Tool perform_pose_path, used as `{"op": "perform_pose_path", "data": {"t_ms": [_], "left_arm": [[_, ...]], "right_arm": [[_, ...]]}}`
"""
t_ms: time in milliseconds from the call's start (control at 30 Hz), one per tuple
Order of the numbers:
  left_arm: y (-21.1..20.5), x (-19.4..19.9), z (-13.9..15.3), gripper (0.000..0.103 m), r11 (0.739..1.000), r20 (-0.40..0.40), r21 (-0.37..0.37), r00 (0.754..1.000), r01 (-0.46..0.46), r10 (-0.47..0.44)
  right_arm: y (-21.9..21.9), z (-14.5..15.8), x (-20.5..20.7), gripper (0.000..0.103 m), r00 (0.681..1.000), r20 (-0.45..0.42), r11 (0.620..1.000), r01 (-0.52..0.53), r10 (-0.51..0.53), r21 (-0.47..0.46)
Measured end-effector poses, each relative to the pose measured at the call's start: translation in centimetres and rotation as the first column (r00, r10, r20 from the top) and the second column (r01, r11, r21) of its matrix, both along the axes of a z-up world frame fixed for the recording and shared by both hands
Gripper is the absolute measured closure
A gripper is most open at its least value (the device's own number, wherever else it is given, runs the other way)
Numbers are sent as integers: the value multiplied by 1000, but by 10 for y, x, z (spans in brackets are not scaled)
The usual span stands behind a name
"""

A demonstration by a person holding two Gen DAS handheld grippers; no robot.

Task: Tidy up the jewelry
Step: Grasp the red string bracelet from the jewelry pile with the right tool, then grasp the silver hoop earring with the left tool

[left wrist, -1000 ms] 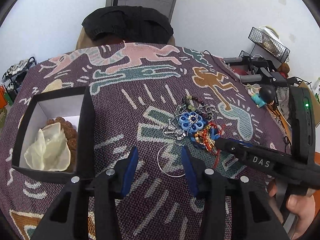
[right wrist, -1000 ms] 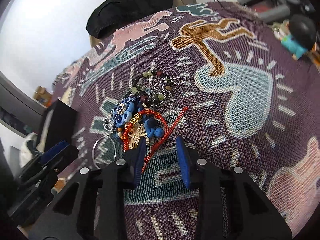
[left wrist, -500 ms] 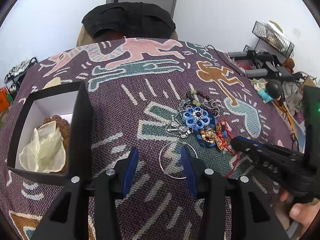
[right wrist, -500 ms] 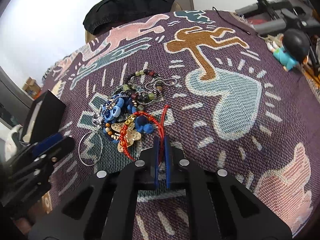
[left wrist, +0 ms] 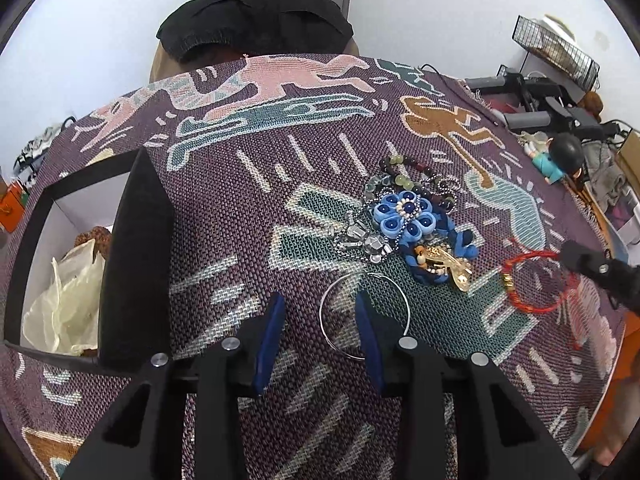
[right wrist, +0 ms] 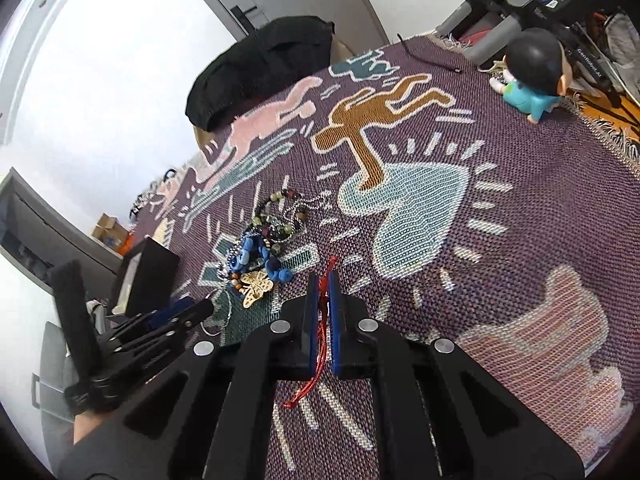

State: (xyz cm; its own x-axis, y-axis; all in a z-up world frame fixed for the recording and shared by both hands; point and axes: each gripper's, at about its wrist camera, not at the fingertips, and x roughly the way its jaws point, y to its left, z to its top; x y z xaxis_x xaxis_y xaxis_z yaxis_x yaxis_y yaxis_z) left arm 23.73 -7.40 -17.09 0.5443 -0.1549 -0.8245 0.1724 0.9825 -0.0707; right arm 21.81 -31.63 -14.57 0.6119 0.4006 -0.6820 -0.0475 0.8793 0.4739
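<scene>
A tangle of jewelry [left wrist: 404, 216] lies on the woven purple cloth [left wrist: 224, 208]: a blue flower piece, a bead bracelet [left wrist: 416, 172], a silver chain and a gold butterfly [left wrist: 452, 264]. Just in front of it is a thin silver ring [left wrist: 408, 314]. My left gripper [left wrist: 317, 296] hovers low over the ring, jaws closing; the ring's left arc lies between the blue pads, untouched. My right gripper [right wrist: 324, 276] is shut on a red string bracelet [right wrist: 316, 376]. The loop [left wrist: 536, 284] hangs from that gripper's tip [left wrist: 576, 254], clear of the pile [right wrist: 260, 256].
A black box [left wrist: 136, 256] with a white inside stands at the left, holding a pale plastic bag [left wrist: 64, 312] and brown beads. A toy figure [right wrist: 532, 76] stands at the cloth's far right edge, with dark equipment behind. A black garment [left wrist: 256, 20] drapes a chair.
The right gripper closed on the red string and drew the bracelet out of the pile to the right, lifting it. The left gripper sank closer to the silver ring and its jaws narrowed.
</scene>
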Motion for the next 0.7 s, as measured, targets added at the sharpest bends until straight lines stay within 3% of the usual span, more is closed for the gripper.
{"op": "perform_pose_path", "data": {"t_ms": [67, 133, 200, 233, 267, 433, 500, 567, 700], "left_arm": [[-2, 1, 0, 68, 1000, -4, 13, 1000, 1, -1], [-2, 1, 3, 67, 1000, -16, -19, 1000, 8, -9], [-4, 0, 7, 38, 998, -13, -52, 1000, 21, -21], [-5, -3, 11, 16, 998, 10, -53, 1000, 21, -20], [-7, -5, 15, 12, 997, 32, -63, 999, 35, -33], [-21, -1, 13, 13, 999, 27, 23, 998, 48, -49], [-23, 1, 7, 18, 997, 15, 54, 999, 51, -52], [-22, 5, -2, 33, 997, -21, 50, 998, 53, -52], [-25, -1, -6, 38, 996, 11, 72, 999, 50, -50]], "right_arm": [[-4, 2, -2, 97, 1000, 8, 1000, 4, -4, 8], [-7, 2, -2, 97, 1000, 12, 1000, 4, -4, 19], [-7, 2, -2, 97, 1000, 11, 1000, 2, -2, 23], [-8, 1, -2, 97, 1000, 10, 1000, 0, 0, 24], [-9, -1, -3, 97, 1000, 8, 1000, -2, 2, 26], [-13, -5, -3, 97, 1000, 0, 999, 4, -4, 39], [-15, -3, -3, 97, 1000, 7, 999, 8, -8, 41], [-17, -2, -4, 97, 1000, 13, 999, 12, -13, 40], [-18, -1, -3, 97, 1000, 20, 999, 15, -16, 43]]}}
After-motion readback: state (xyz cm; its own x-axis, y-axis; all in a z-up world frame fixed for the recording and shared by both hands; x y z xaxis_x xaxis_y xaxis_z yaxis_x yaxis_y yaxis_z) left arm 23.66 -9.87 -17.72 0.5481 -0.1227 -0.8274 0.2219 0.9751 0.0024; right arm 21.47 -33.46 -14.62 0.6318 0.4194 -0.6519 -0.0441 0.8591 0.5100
